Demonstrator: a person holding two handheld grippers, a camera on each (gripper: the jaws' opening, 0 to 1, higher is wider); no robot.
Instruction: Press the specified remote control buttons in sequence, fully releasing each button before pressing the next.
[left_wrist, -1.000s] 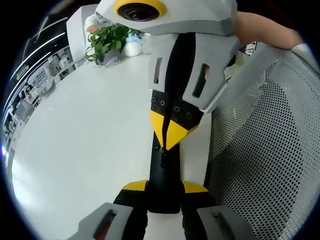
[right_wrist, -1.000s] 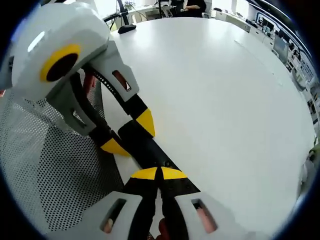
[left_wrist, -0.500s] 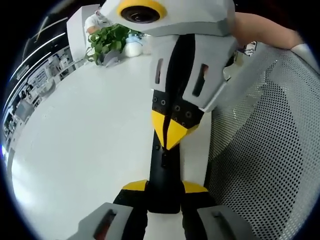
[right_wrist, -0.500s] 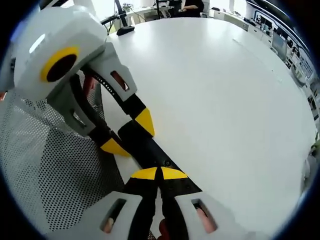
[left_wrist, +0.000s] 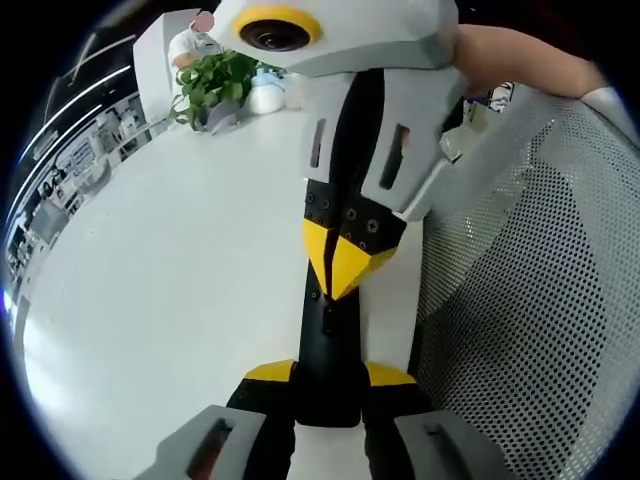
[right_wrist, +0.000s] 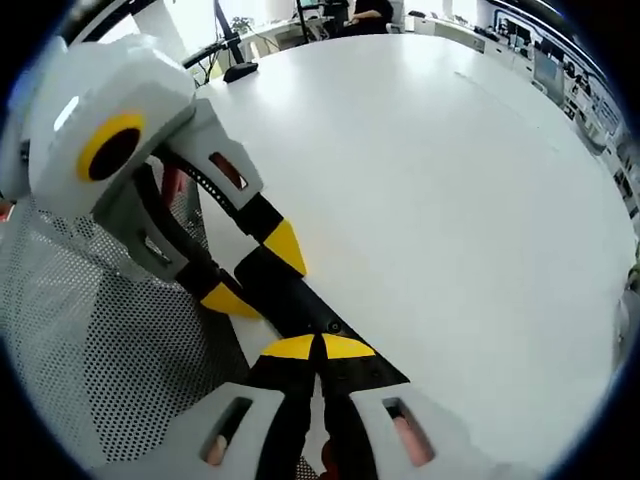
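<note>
The left tool (left_wrist: 330, 385) clamps the black remote (left_wrist: 330, 340) on the white desk (left_wrist: 160, 280) while the closed right tool (right_wrist: 318, 347) presses its tip onto it, so the button sequence looks midway.

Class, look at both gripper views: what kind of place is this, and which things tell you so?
Probably an open office or lab: a large white table, a grey mesh chair, a potted plant, and shelving along the far walls.

My white table (left_wrist: 150, 260) carries the black remote (left_wrist: 328, 345) at its near edge and a potted plant (left_wrist: 215, 85) far off.
</note>
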